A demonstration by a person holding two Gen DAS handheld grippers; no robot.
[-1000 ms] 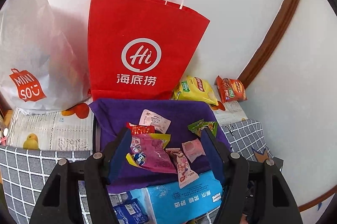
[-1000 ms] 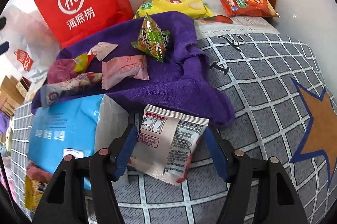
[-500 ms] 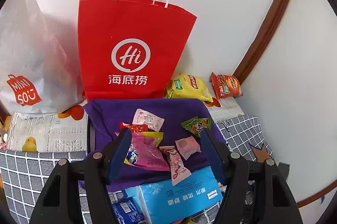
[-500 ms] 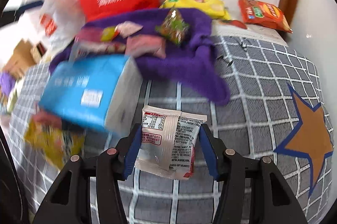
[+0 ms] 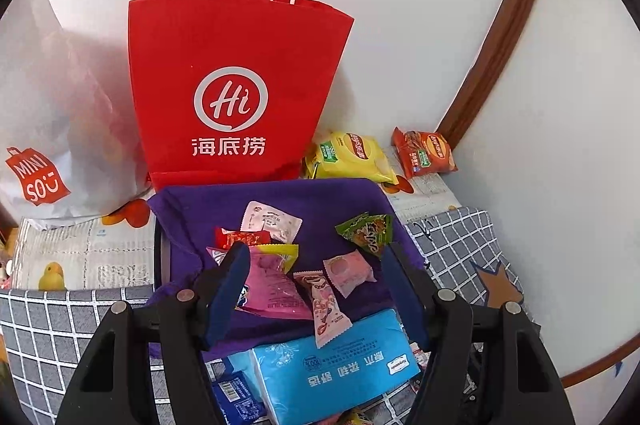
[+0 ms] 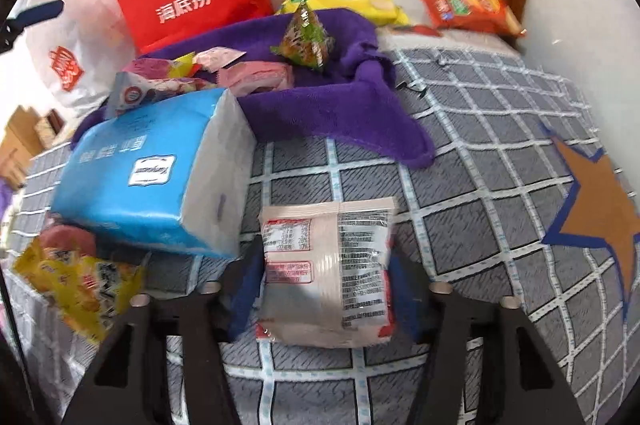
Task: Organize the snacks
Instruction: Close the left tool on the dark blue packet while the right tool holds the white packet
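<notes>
My right gripper (image 6: pixel 324 289) is shut on a white snack packet (image 6: pixel 326 273) with printed labels, held just above the grey checked cover (image 6: pixel 480 153). My left gripper (image 5: pixel 316 289) is open and empty, hovering above a purple towel (image 5: pixel 320 197) that carries several small snacks: a pink packet (image 5: pixel 272 285), a pink candy (image 5: pixel 348 271), a green triangular pack (image 5: pixel 366 231) and a white sachet (image 5: pixel 270 221). A red paper bag (image 5: pixel 232 89) stands behind the towel. A yellow chip bag (image 5: pixel 350 155) and an orange chip bag (image 5: pixel 424 153) lie by the wall.
A blue tissue pack (image 6: pixel 148 185) lies in front of the towel, with a yellow snack bag (image 6: pixel 76 281) under its left end. A white Miniso plastic bag (image 5: pixel 48 129) sits at the left. The wall and a brown wooden trim (image 5: pixel 496 37) close off the back right.
My right gripper closed on the white packet and drew back and left with it. My left gripper pulled back and up from the towel, still open.
</notes>
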